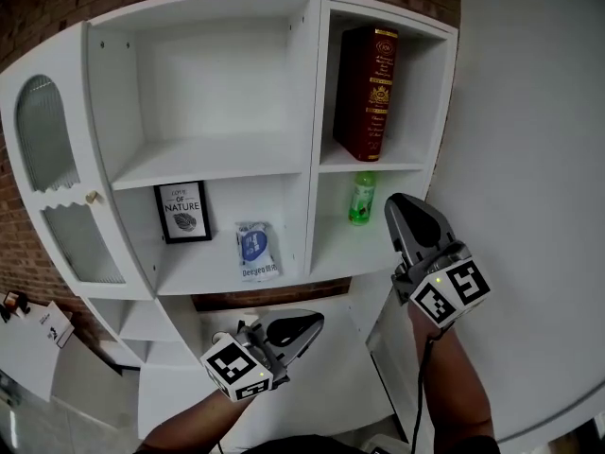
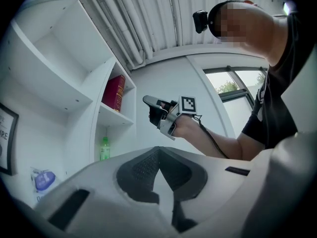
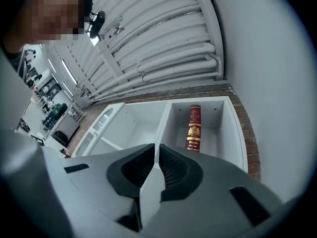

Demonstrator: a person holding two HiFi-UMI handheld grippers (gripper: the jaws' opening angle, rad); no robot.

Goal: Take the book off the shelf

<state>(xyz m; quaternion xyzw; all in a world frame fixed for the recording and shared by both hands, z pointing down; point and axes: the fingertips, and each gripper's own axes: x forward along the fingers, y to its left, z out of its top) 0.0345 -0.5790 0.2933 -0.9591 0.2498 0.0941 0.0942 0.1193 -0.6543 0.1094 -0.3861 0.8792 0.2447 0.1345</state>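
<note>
Dark-red hardback book [image 1: 366, 93] stands in the top-right cubby of the white shelf unit [image 1: 315, 112], untouched; right gripper [image 1: 397, 206] below it and left gripper [image 1: 314, 323] are both closed, empty, so I'd open right jaws wide first, then pinch the spine squarely.

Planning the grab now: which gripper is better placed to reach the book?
Right. The right gripper is raised just below the book, and its view faces the spine. The left gripper hangs lower and further left. The right jaws are shut, so they'd likely need opening first.
</note>
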